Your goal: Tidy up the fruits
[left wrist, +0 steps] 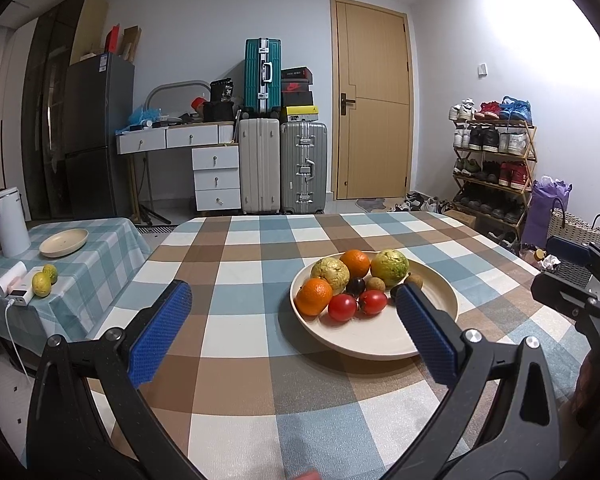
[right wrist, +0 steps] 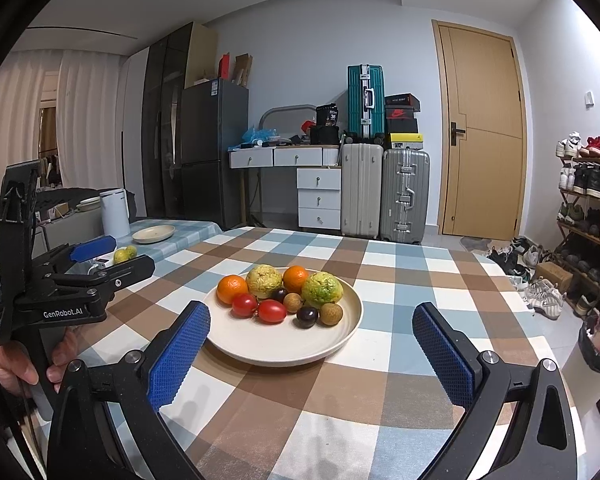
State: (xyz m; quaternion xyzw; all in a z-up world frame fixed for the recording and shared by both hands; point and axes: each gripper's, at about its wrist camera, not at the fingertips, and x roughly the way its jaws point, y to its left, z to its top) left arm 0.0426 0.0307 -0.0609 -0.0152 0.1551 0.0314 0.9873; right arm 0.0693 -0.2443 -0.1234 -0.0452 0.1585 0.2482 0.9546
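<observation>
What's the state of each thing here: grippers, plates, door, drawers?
left gripper: open, empty, above the table
right gripper: open, empty
plate: upright on the checked table, loaded with fruit
small plate: on the side table, empty
door: closed
drawers: all closed
teal suitcase: upright, stacked on the other cases

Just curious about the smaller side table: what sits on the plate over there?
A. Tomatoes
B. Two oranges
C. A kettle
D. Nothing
D: the small plate on the side table shows only its bare surface, while the fruit is piled on the big plate on the main table.
</observation>
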